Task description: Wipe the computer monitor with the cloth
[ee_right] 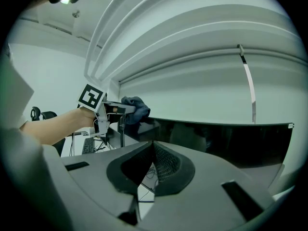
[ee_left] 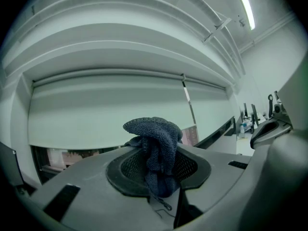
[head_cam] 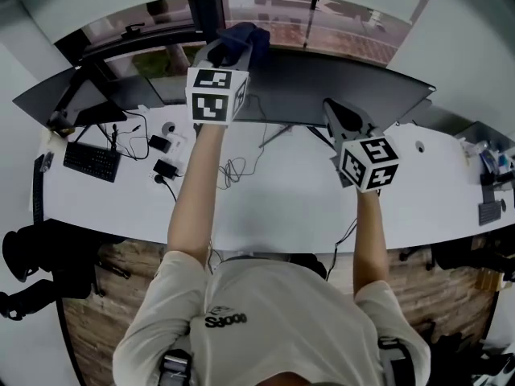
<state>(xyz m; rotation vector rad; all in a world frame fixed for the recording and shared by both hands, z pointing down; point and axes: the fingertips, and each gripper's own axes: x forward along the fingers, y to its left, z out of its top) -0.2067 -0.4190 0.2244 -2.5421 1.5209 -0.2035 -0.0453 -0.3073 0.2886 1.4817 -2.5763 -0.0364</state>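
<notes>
The white desk (head_cam: 273,207) lies bare near the person, with a keyboard (head_cam: 91,161) far left. The right gripper (head_cam: 336,112), jaws clenched on nothing, hovers before the monitor (head_cam: 354,87). The left gripper (head_cam: 232,48) grasps the blue cloth (head_cam: 244,33) at the monitor's top edge, toward its left.

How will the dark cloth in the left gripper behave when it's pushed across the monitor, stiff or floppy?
Probably floppy: the cloth bunches and droops over the left gripper, which is shut on it. Its knit looks coarse, so it would likely drag rather than slide on the monitor. It seems light, since its bunch stands above the jaws.
</notes>
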